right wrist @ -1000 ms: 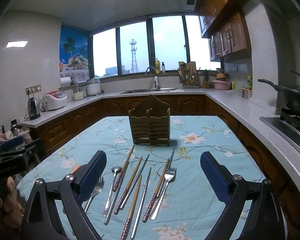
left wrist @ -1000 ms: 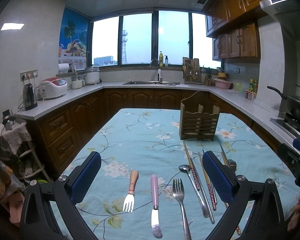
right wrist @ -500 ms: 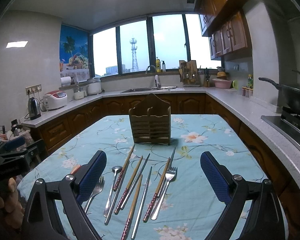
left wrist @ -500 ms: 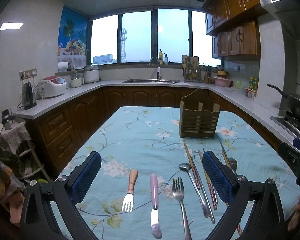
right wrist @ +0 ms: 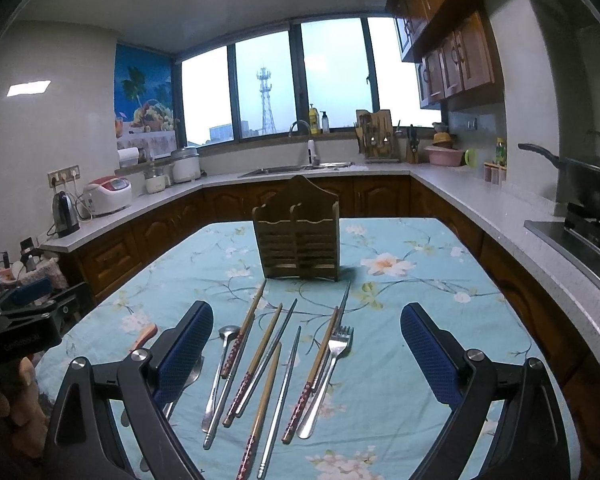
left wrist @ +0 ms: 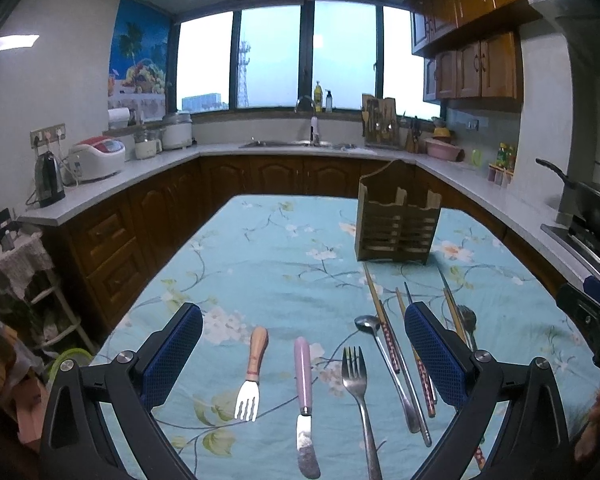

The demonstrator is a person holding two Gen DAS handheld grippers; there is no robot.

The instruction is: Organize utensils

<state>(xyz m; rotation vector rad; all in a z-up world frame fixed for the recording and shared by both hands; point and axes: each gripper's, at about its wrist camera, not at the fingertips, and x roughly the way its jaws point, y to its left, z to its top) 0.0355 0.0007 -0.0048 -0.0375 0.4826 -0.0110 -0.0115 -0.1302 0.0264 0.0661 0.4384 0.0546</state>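
Utensils lie loose on a floral blue tablecloth. In the left wrist view my left gripper [left wrist: 302, 354] stands open over a wooden-handled fork [left wrist: 252, 372], a pink-handled knife [left wrist: 305, 392] and a steel fork [left wrist: 358, 396]; a spoon [left wrist: 384, 356] and chopsticks [left wrist: 386, 328] lie to the right. A wooden utensil holder [left wrist: 397, 226] stands upright farther back. In the right wrist view my right gripper [right wrist: 306, 354] is open above several chopsticks [right wrist: 256, 364], a spoon [right wrist: 220, 368] and a fork [right wrist: 332, 368], with the utensil holder [right wrist: 300, 240] straight ahead. Neither gripper holds anything.
The table [left wrist: 260, 248] is ringed by dark wood cabinets and a grey counter [left wrist: 112, 184] carrying a kettle [left wrist: 49, 179] and rice cooker [left wrist: 97, 158]. A stove with a wok [left wrist: 592, 204] is at right. My left gripper's body [right wrist: 24, 320] shows at the right view's left edge.
Both grippers have shifted only slightly; the scene sits a touch lower in the left view. Nothing was picked up or moved.
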